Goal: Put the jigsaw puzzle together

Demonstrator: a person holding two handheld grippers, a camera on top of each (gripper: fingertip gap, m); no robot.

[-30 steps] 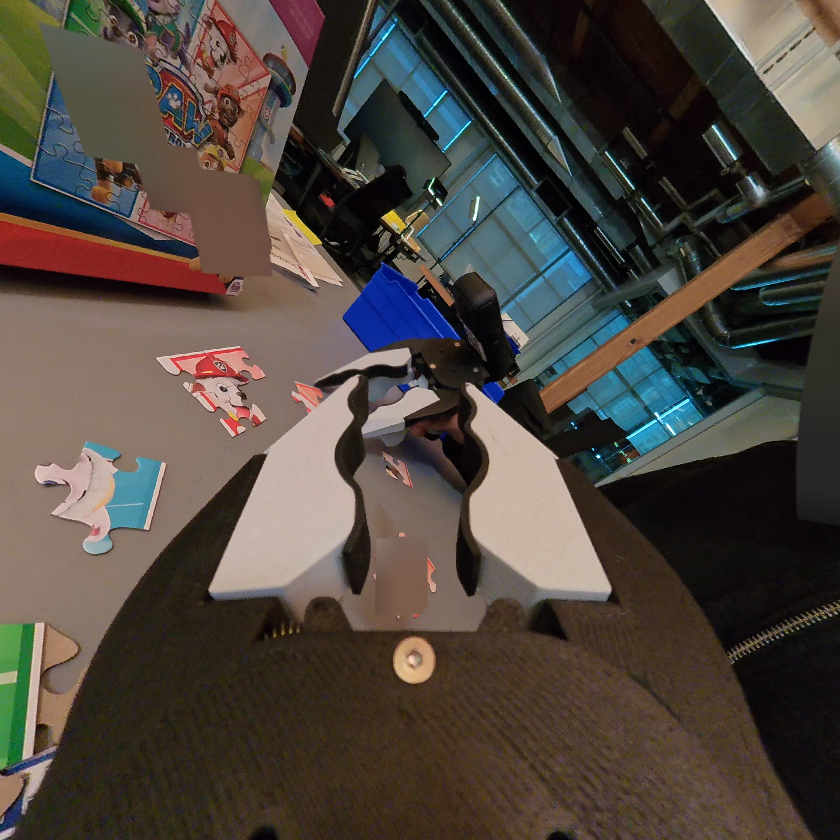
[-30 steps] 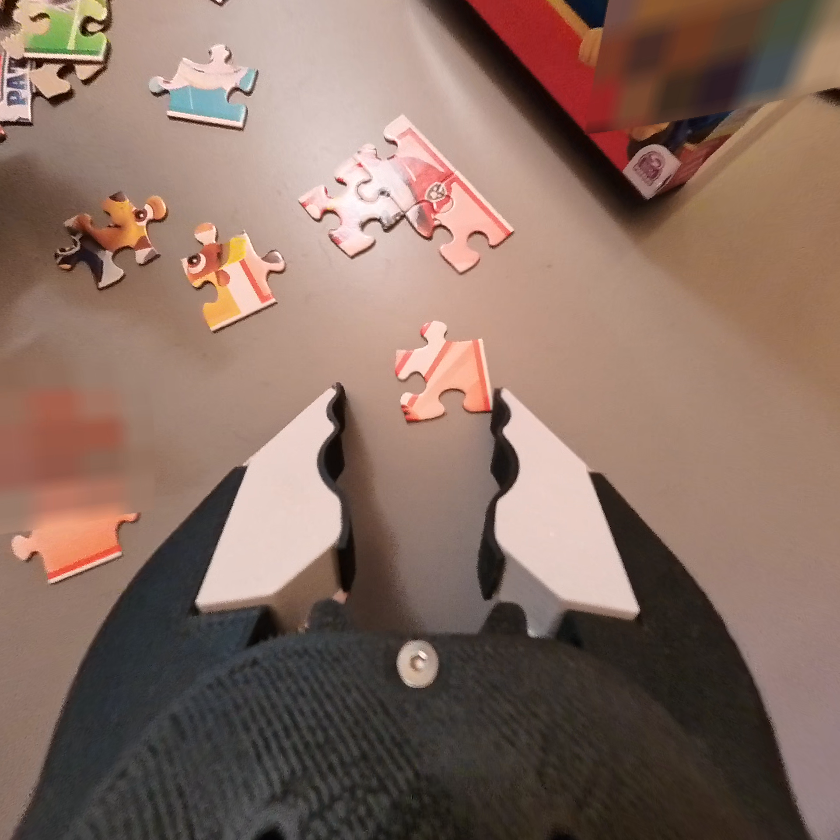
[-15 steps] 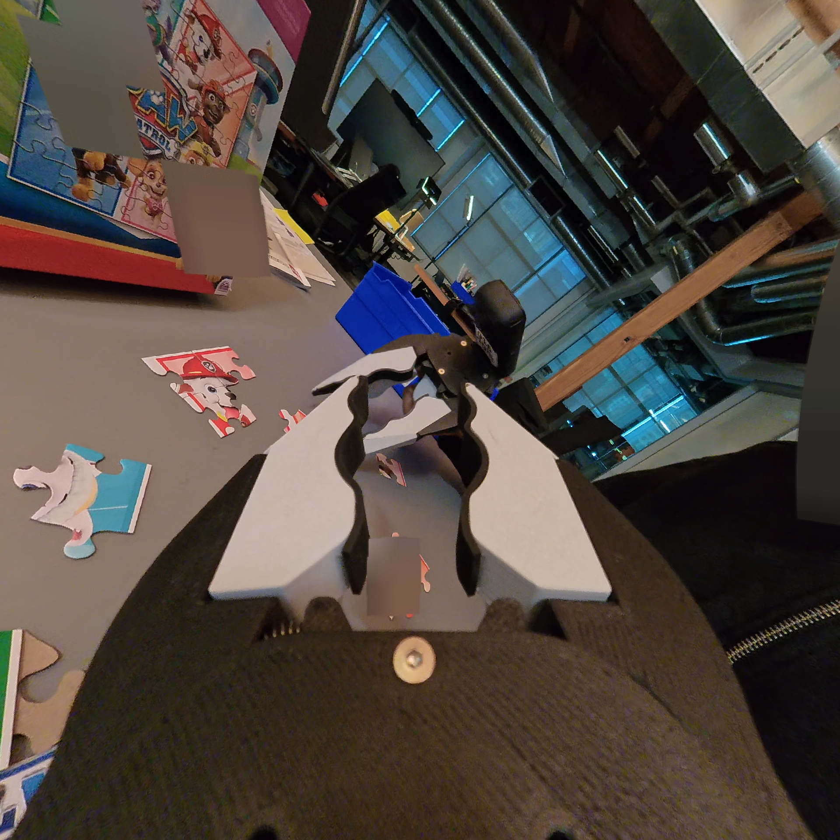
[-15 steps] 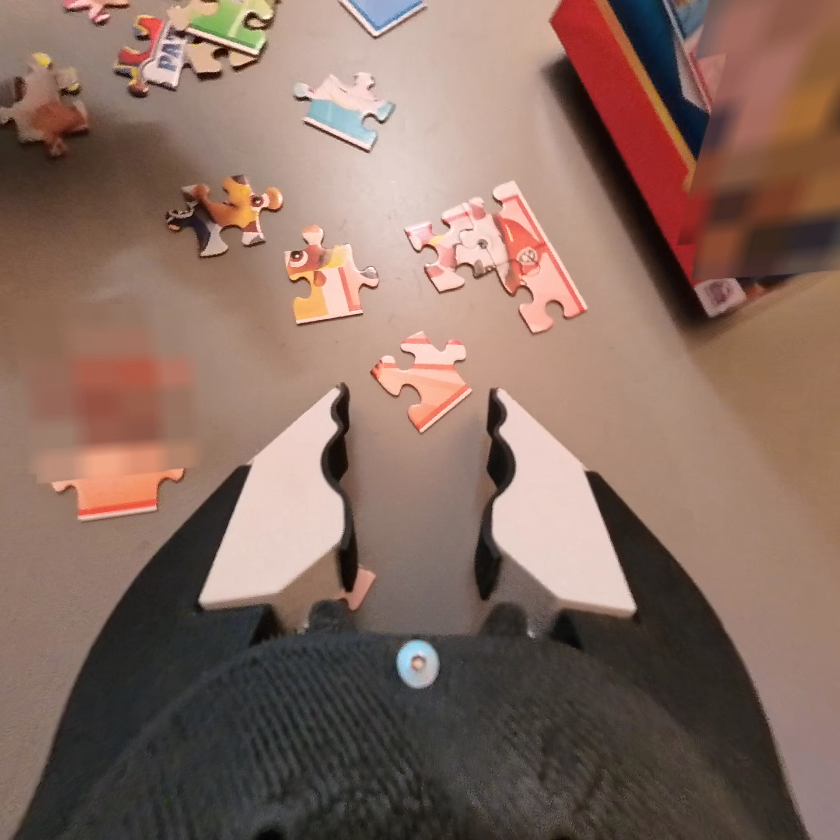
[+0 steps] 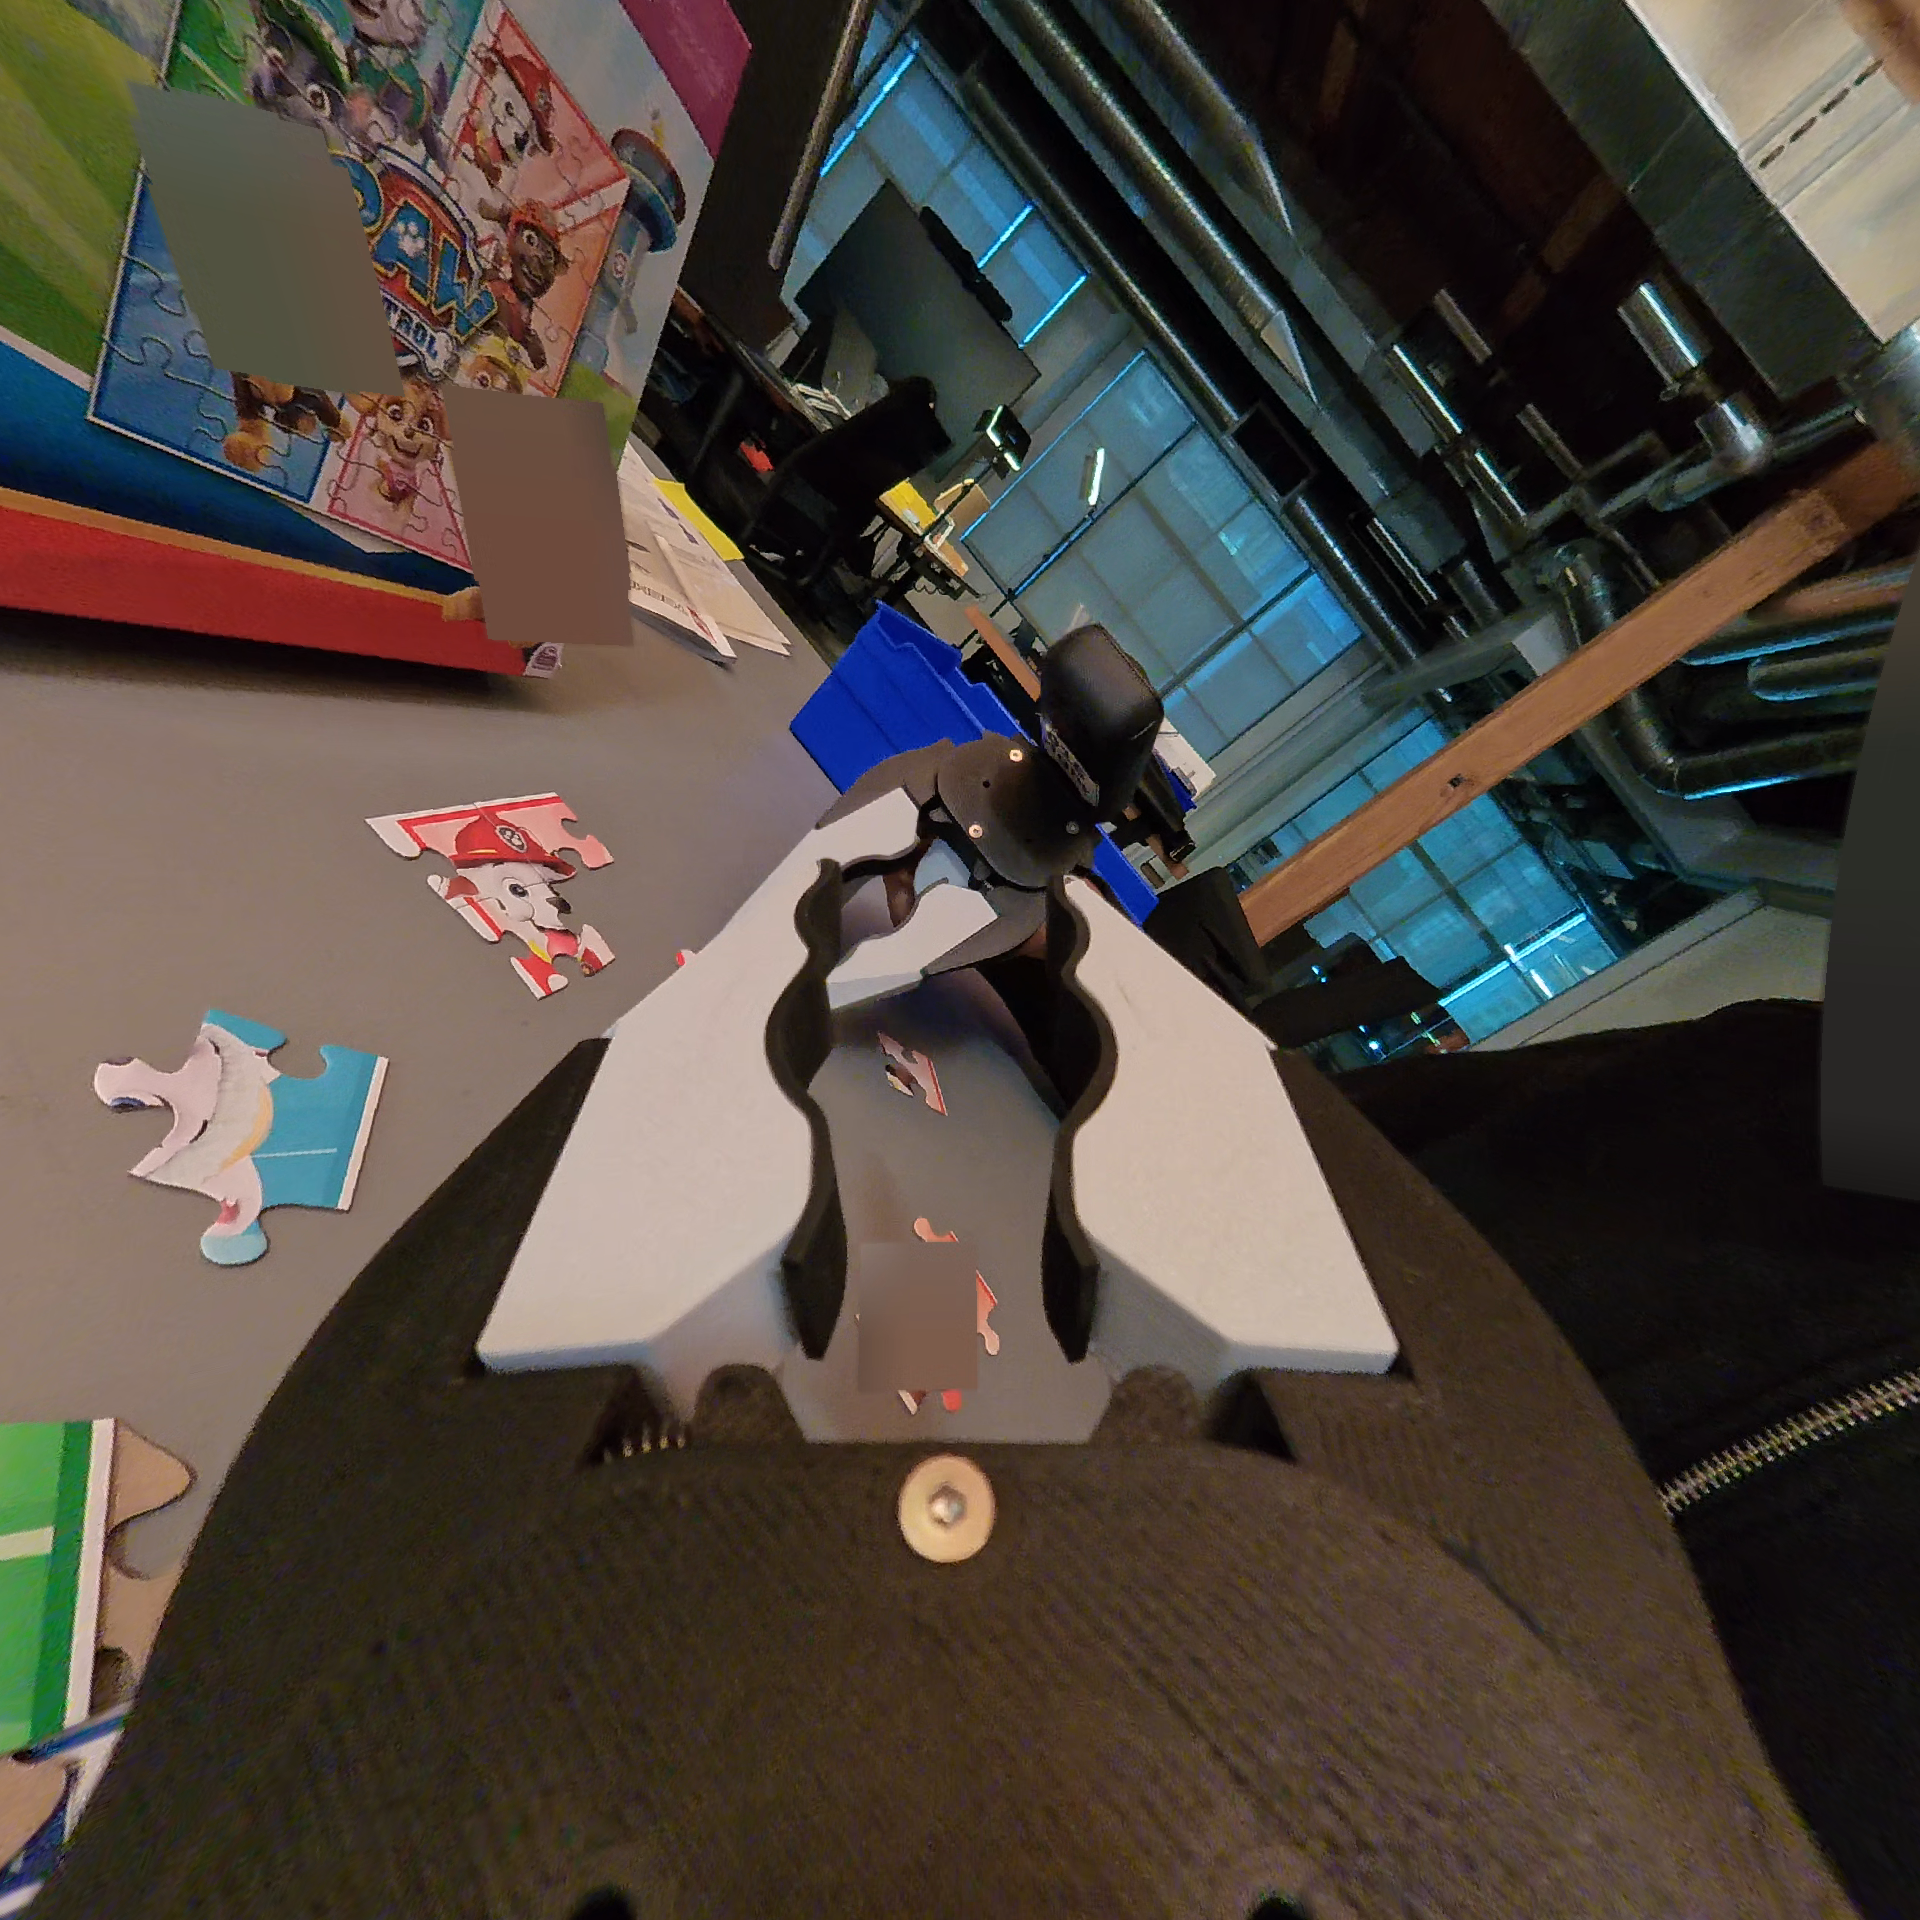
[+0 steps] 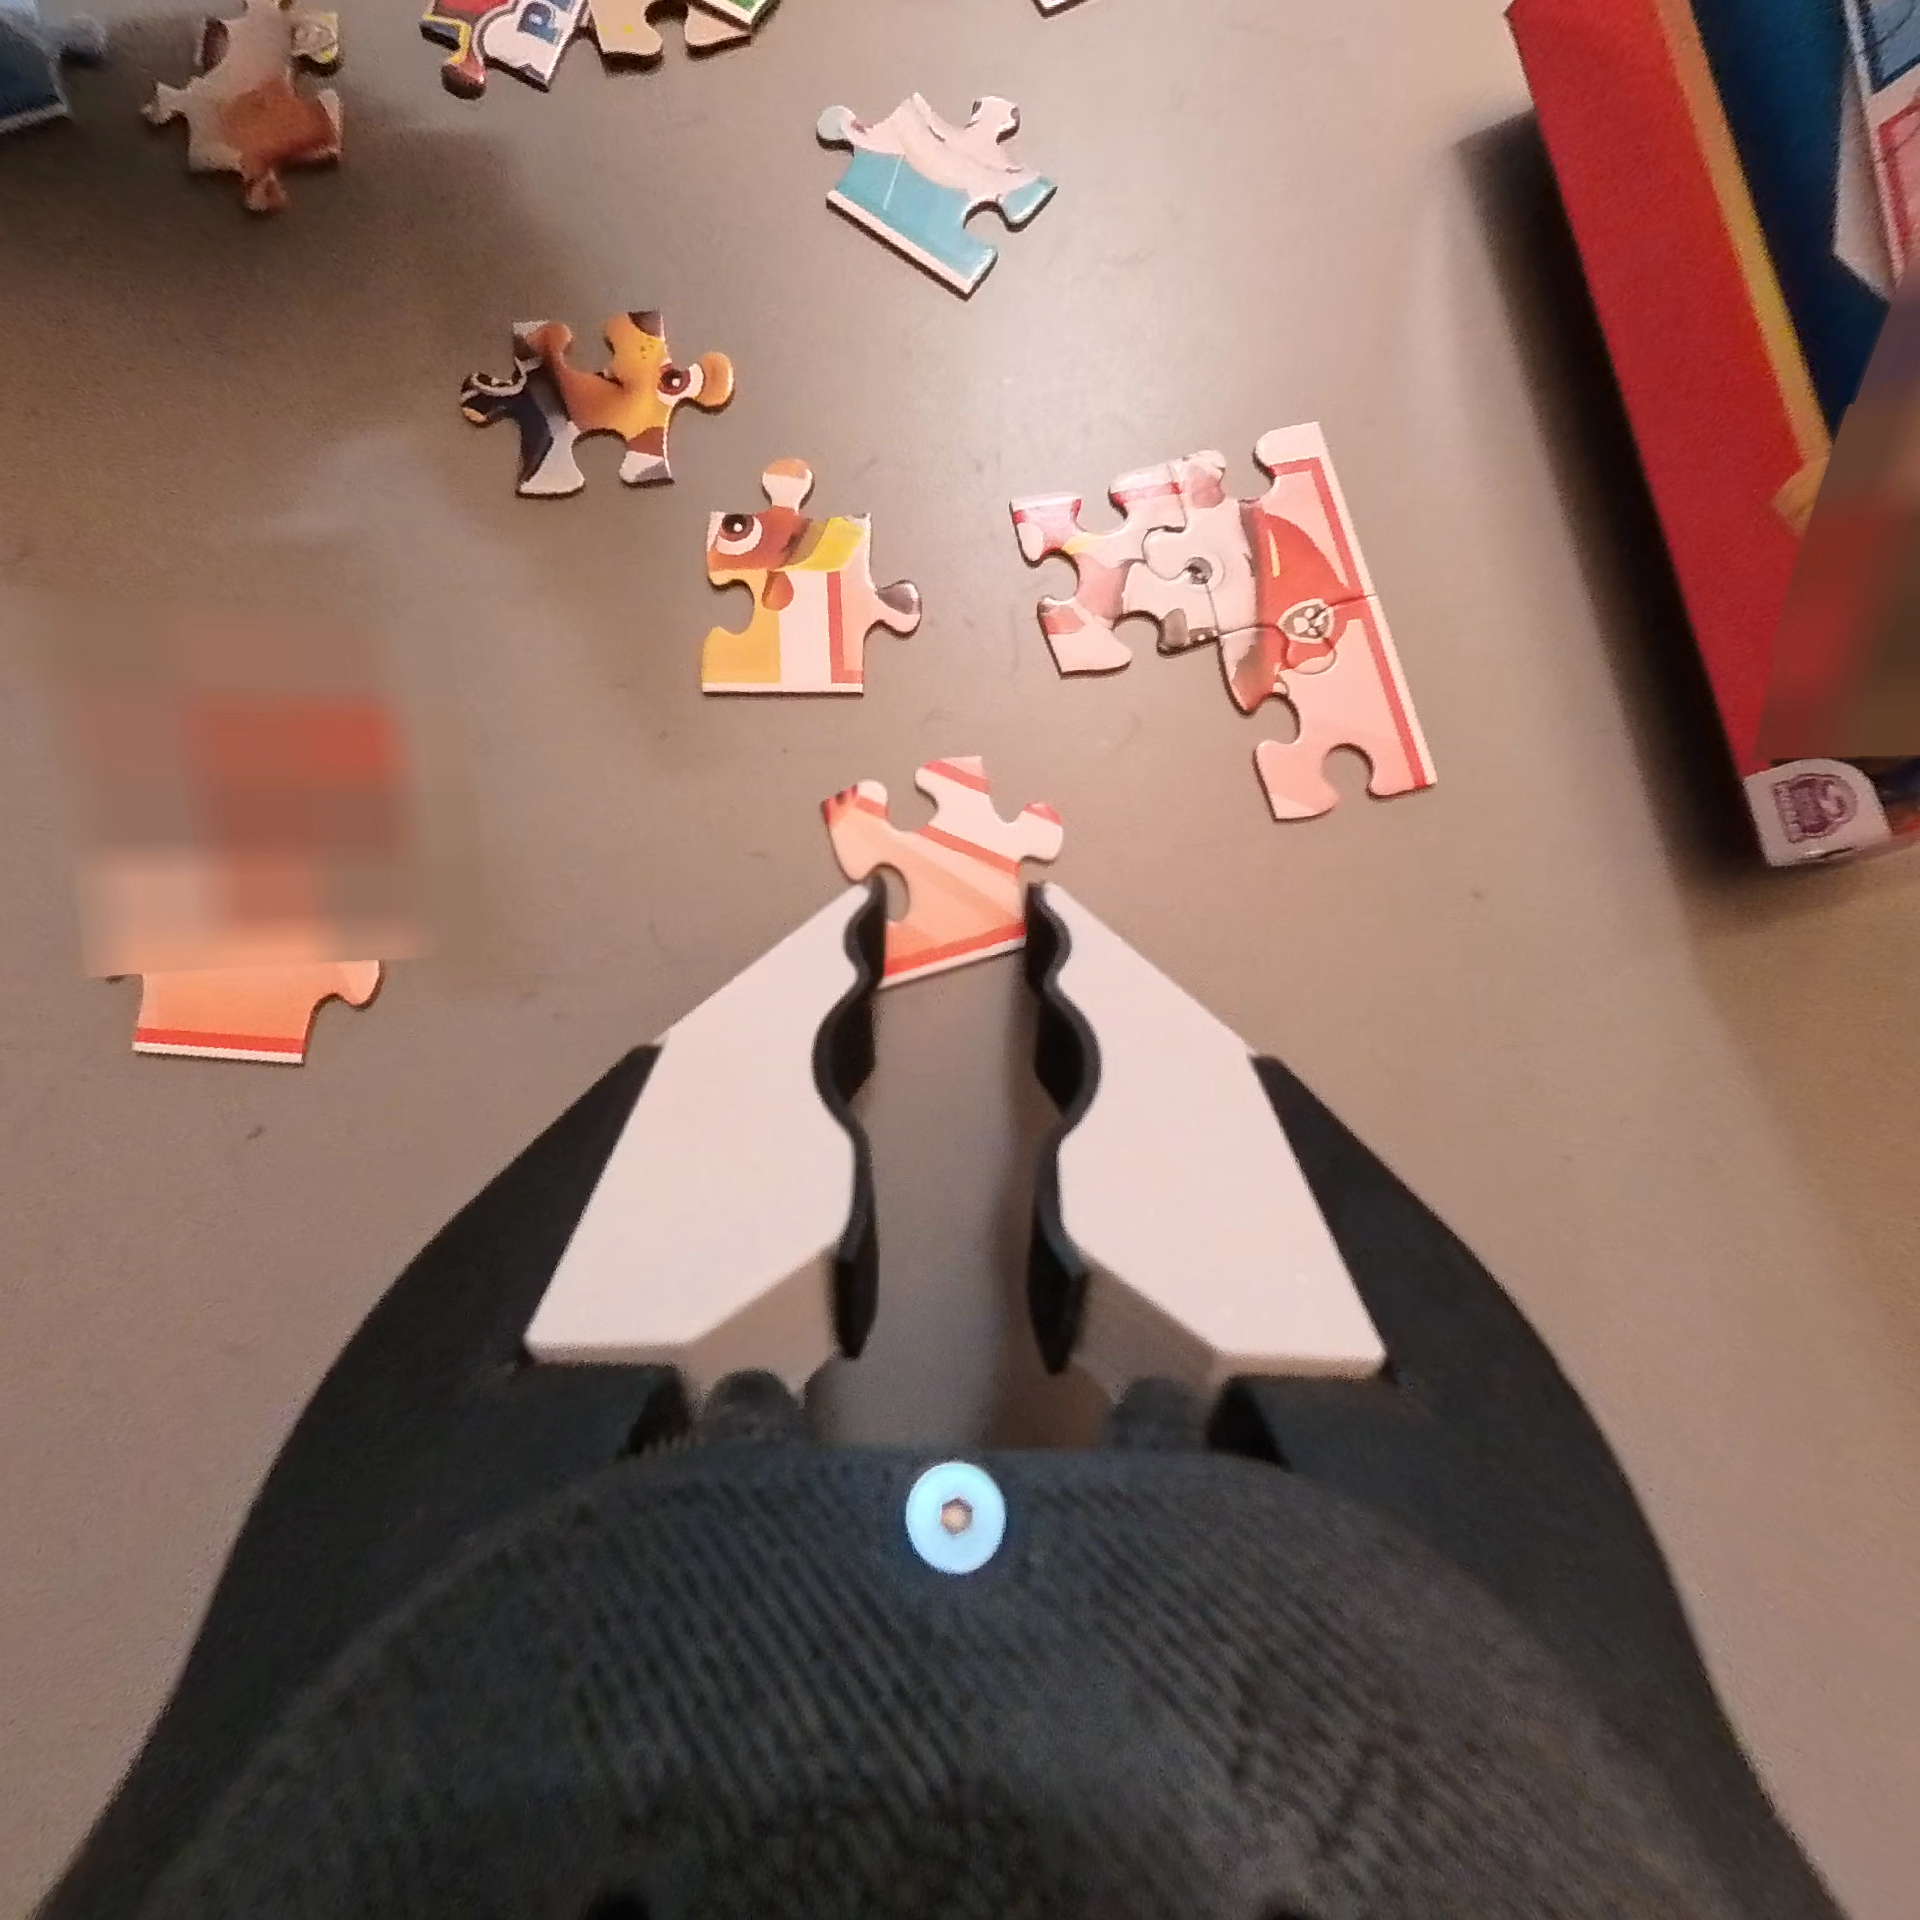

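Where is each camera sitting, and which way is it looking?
Left wrist view: sits on the left gripper, tilted low along the grey table toward big windows; its grey fingers and the right gripper show.
Right wrist view: sits on the right gripper, looking down at the table; its fingertips straddle a pink-and-orange cardboard puzzle piece.
Shared: the red cardboard puzzle box and the joined pieces showing a red-helmeted white pup.

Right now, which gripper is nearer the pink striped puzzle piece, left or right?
Right. The right gripper has its fingertips on either side of the pink striped puzzle piece on the grey table. The left gripper sits farther back, open, with the piece beyond its tips.
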